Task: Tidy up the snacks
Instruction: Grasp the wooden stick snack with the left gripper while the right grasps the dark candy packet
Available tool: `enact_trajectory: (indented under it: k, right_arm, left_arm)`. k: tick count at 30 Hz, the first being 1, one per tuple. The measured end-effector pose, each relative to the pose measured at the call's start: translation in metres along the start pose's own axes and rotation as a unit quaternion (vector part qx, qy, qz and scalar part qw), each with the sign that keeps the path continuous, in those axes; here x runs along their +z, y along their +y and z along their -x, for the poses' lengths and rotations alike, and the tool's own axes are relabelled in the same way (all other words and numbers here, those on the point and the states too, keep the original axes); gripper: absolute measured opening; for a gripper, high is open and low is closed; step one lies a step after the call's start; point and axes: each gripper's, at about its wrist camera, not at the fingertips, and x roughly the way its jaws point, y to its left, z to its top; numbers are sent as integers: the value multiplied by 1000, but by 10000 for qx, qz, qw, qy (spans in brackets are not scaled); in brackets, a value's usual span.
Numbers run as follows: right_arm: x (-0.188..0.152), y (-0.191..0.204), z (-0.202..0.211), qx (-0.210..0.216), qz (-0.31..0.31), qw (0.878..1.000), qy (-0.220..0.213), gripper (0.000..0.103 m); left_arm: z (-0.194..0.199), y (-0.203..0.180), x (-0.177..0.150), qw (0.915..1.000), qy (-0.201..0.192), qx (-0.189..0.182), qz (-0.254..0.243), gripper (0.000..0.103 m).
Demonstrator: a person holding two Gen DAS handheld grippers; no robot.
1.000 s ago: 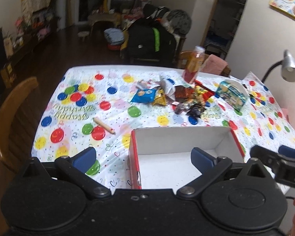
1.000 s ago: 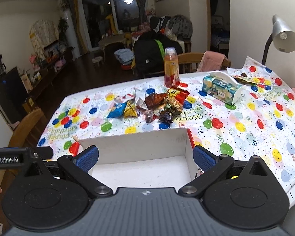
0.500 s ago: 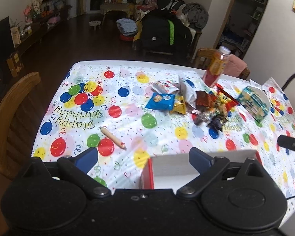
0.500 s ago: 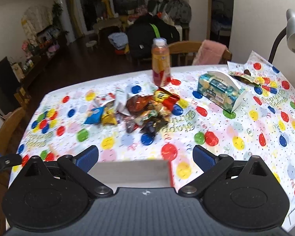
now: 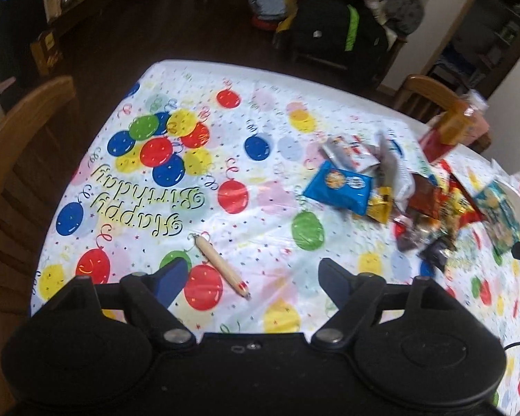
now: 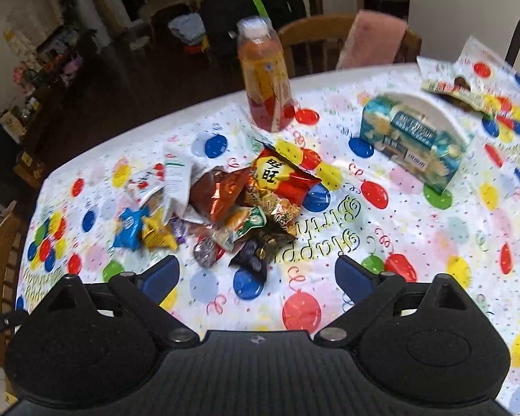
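Bare cloth [image 6: 416, 228] before snack pile [image 6: 239, 201]; bottle [image 6: 265, 76] behind.

Balloon-print "Happy Birthday" tablecloth [image 5: 225, 159]: wooden pencil [image 5: 222, 267] lies on it; orange-red plastic drink bottle [image 6: 267, 79] upright, teal tissue box [image 6: 416, 138] near bottle's right.

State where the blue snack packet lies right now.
In the left wrist view, the blue snack packet lies right of centre on the tablecloth, at the pile's left edge, touching a yellow packet.

A table [image 5: 260, 111] under a balloon-print birthday cloth stands on dark wood floor [image 5: 121, 34]. Wooden chairs [image 6: 315, 40] flank it; beyond its far edge sits perhaps a black bag [image 5: 336, 24], blurred.
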Motion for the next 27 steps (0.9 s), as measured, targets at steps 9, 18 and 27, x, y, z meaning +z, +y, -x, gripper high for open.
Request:
enact_trajectory:
  k: [9, 18, 27]
  right_arm:
    - [19, -11, -83, -98, -462, 9954, 836, 74]
    - [21, -16, -120, -77, -767, 9910, 1098, 63]
    - [20, -19, -136, -18, -946, 9881, 1215, 55]
  left_arm:
    - [-54, 21, 14, 9966, 521, 50, 629, 69]
    - [-92, 32, 12, 9898, 826, 52, 1162, 50]
    - [-104, 28, 6, 9897, 860, 154, 1131, 34]
